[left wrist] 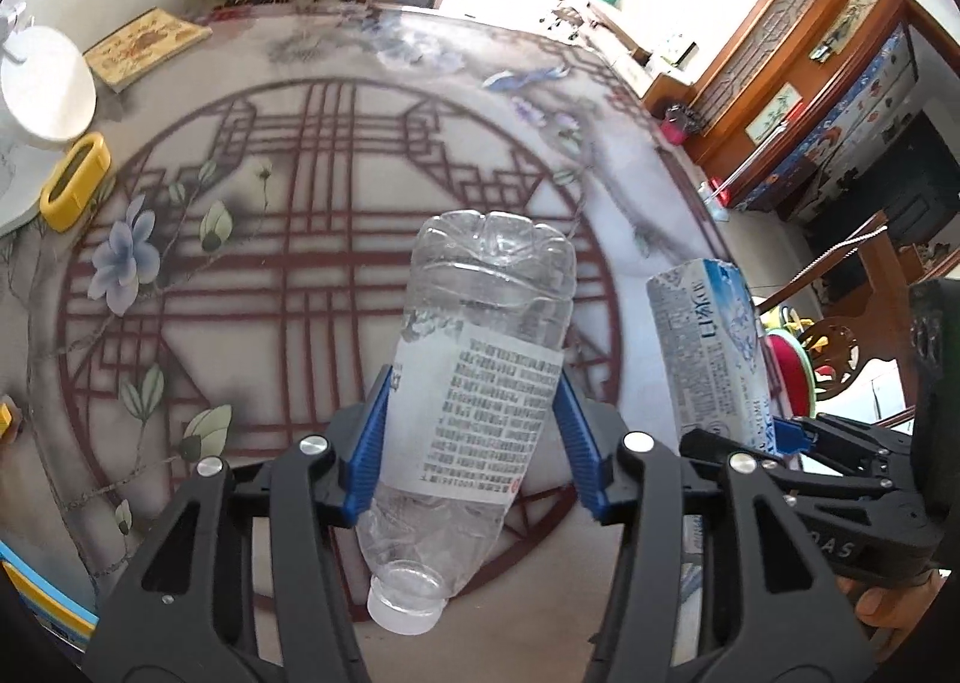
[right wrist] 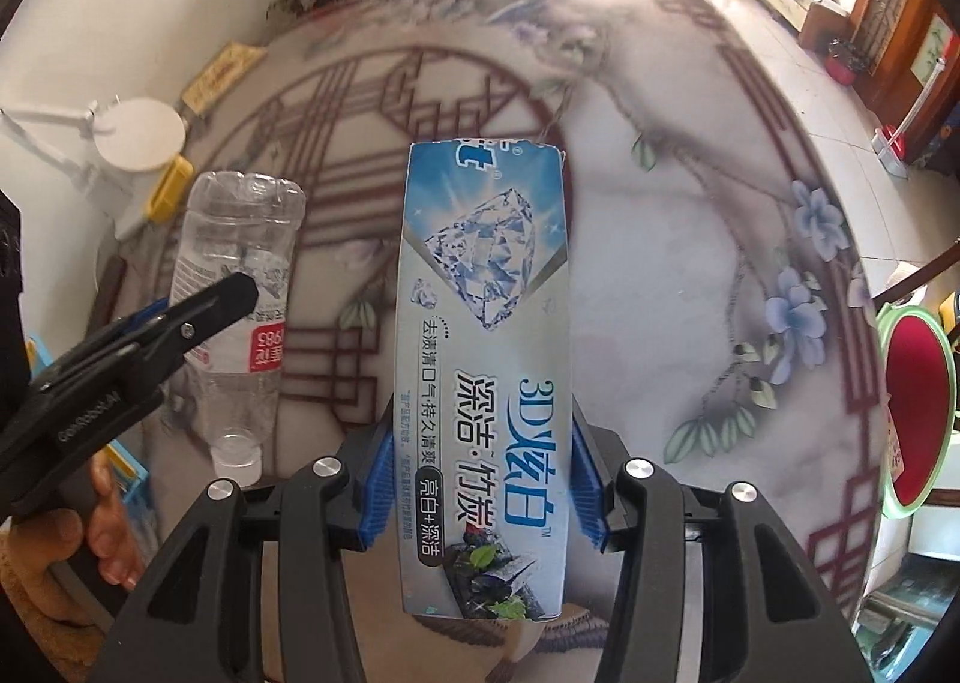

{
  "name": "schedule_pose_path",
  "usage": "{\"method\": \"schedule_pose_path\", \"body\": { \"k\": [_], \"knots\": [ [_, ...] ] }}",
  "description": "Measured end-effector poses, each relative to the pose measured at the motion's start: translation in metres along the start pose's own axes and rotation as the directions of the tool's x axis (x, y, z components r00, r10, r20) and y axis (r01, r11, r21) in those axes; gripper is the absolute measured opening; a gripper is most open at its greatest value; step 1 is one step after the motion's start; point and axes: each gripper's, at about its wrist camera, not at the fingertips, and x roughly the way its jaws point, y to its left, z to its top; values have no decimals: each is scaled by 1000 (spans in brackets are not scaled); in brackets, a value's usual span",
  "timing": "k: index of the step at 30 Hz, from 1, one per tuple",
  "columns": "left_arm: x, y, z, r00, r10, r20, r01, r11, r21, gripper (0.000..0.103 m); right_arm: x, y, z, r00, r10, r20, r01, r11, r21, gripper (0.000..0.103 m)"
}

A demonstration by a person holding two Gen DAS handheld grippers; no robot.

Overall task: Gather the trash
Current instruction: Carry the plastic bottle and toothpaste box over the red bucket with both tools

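A round desk (left wrist: 336, 155) printed with a dark red lattice ring and pale blue flowers fills both views, with wooden cabinets and a bright window in the room beyond its far edge. At the far left of the desk sit a white round lamp base (left wrist: 45, 83), a yellow holder (left wrist: 75, 182) just beside it, and a patterned book (left wrist: 144, 47) farther back. The left claw (left wrist: 474, 437) tilts steeply down toward the desk and pinches a clear plastic bottle (left wrist: 480, 359) across its white label, one blue pad on each side; the bottle points base-away, its white cap nearest the camera, and is held above the desk. The right claw (right wrist: 480, 479) also points steeply down and pinches a toothpaste box (right wrist: 486, 323) by its long sides near the near end, the box running away from the camera with its torn far end open, clear of the desk. In the left view the box (left wrist: 708, 353) stands just right of the bottle; in the right view the bottle (right wrist: 240, 287) hangs to the left. A hand (right wrist: 102, 521) wraps the left claw's handle at the lower left edge, fingers curled under it.
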Motion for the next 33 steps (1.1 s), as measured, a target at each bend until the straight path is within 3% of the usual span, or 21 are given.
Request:
{"method": "schedule_pose_path", "body": {
  "k": [9,21,33],
  "knots": [
    [-9,-34,-2,999,-38,9,37,997,71,50,-34,-22,-13,998,4,68,-8,999,51,47],
    [-18,-85,-14,999,-9,41,5,995,100,50,-52,-57,-28,994,46,95,-50,998,40,47],
    [-3,-157,-14,999,-40,27,34,983,181,50,-75,-119,-44,992,39,122,-52,993,107,47]
  ]
}}
